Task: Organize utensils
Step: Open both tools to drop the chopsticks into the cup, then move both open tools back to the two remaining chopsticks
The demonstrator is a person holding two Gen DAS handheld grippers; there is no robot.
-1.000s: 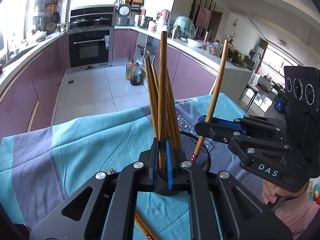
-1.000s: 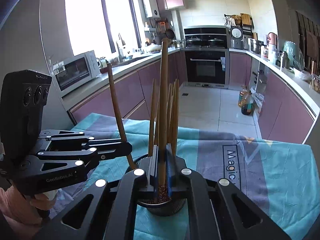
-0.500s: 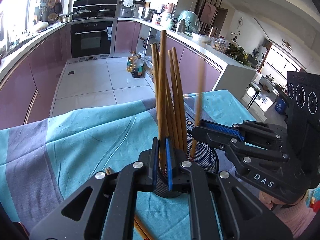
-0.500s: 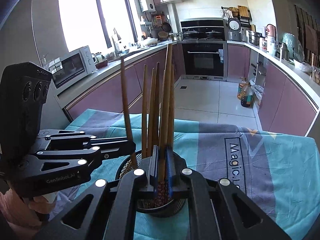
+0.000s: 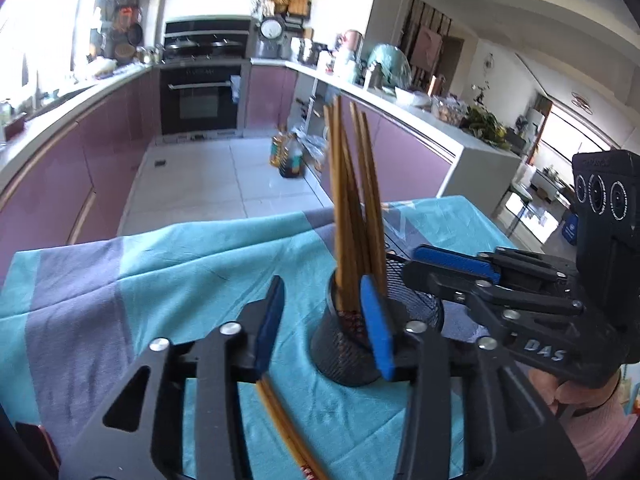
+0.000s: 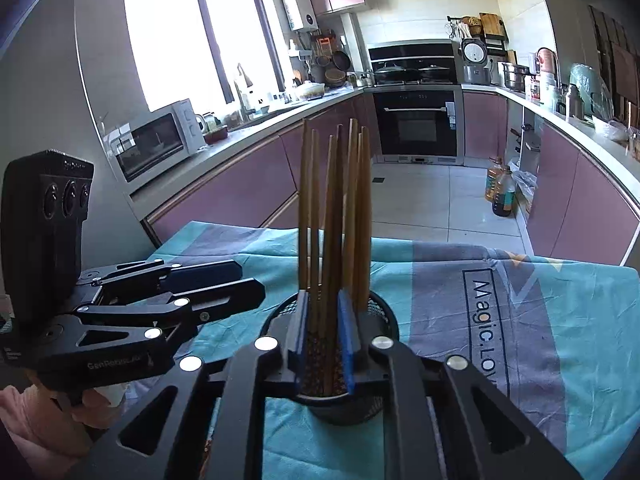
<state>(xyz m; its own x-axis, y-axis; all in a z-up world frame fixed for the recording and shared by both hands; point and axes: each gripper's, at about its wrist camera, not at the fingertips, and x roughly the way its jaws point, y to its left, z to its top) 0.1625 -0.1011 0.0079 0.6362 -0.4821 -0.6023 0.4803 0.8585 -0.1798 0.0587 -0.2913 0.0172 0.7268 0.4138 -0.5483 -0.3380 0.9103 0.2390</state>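
Wooden chopsticks [image 6: 340,216] upright in black mesh holder [image 6: 380,312] on teal tablecloth [image 6: 560,320], tips fanned upward. Left gripper [image 5: 320,320] wide open, empty; right gripper [image 6: 322,340] slightly parted, gripping nothing, straddling the chopsticks.

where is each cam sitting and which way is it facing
Left wrist: rides the left claw, looks along its open fingers over the mesh holder toward the oven; the right claw and its hand show at right.
Right wrist: rides the right claw, faces the chopsticks and the window; the left claw shows at left.
Shared: holder, chopsticks, teal cloth.
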